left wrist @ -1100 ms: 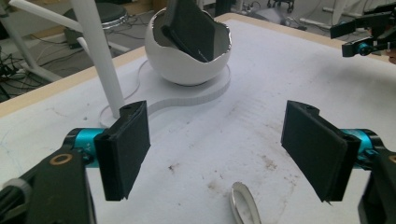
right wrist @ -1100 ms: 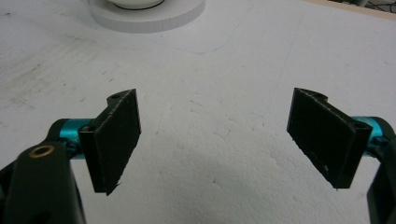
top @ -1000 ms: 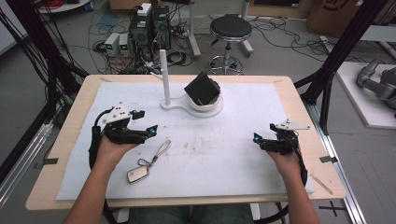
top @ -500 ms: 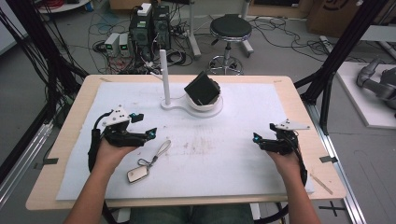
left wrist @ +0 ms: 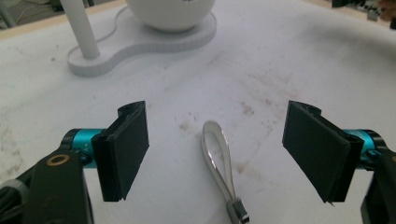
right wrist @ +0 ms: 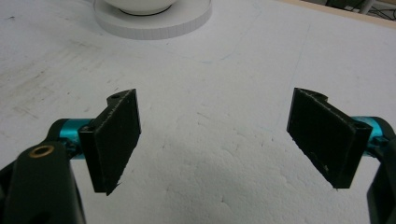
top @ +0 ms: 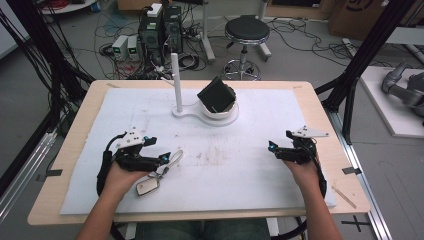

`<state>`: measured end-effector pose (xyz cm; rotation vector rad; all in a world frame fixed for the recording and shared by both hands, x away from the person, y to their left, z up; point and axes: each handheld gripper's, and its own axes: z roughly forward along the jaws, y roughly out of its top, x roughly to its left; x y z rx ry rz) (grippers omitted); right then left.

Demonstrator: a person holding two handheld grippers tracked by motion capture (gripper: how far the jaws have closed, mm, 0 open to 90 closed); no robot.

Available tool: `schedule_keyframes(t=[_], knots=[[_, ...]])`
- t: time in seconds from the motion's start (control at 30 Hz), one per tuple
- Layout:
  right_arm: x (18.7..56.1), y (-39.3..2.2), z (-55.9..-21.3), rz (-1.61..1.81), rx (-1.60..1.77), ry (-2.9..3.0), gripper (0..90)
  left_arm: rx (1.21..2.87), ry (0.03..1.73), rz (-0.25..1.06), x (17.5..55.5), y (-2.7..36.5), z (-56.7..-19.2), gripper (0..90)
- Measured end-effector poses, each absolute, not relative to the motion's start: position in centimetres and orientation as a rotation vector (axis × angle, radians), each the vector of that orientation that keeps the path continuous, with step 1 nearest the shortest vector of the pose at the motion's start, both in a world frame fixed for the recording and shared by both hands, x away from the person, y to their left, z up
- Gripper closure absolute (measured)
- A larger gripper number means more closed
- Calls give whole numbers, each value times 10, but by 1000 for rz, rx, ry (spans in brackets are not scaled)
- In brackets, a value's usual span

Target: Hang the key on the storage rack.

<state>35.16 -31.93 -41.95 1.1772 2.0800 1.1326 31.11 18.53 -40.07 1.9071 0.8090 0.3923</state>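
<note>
A silver key fob (top: 148, 186) with a looped grey strap (top: 174, 158) lies on the white foam mat (top: 240, 165). My left gripper (top: 155, 149) stands open just left of the strap. In the left gripper view the strap loop (left wrist: 217, 156) lies on the mat between and beyond the wide-open jaws of the left gripper (left wrist: 222, 144), untouched. My right gripper (top: 281, 141) is open at the mat's right side, and the right gripper (right wrist: 217, 140) has only bare mat between its jaws. A white stand (top: 205, 114) at the back carries an upright post (top: 176, 82) and a black block (top: 216, 94).
The mat covers most of the wooden table (top: 320, 107). Behind the table are a round stool (top: 246, 31), computer boxes (top: 160, 25) and floor cables. Black frame poles (top: 367, 50) rise at both sides. The stand's white base (right wrist: 154, 23) lies ahead of the right gripper.
My left gripper has slid a little toward the near edge and right, closer to the strap. The right gripper, strap and stand have not moved.
</note>
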Motion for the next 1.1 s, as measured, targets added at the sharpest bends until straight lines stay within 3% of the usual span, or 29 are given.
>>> schedule_keyframes(t=[0.7,0.83,0.9,1.0,1.1], knots=[[354,-316,-421,1119,1168,2094,176,2147,870,379,304,162,-440,246],[354,-316,-421,1121,1171,2093,176,2195,880,382,305,159,-443,345],[354,-317,-421,1123,1170,2092,176,2204,866,374,305,161,-443,448],[355,-317,-421,1124,1172,2095,176,2221,804,363,303,162,-443,696],[354,-317,-421,1125,1172,2091,176,2232,787,353,302,162,-442,811]])
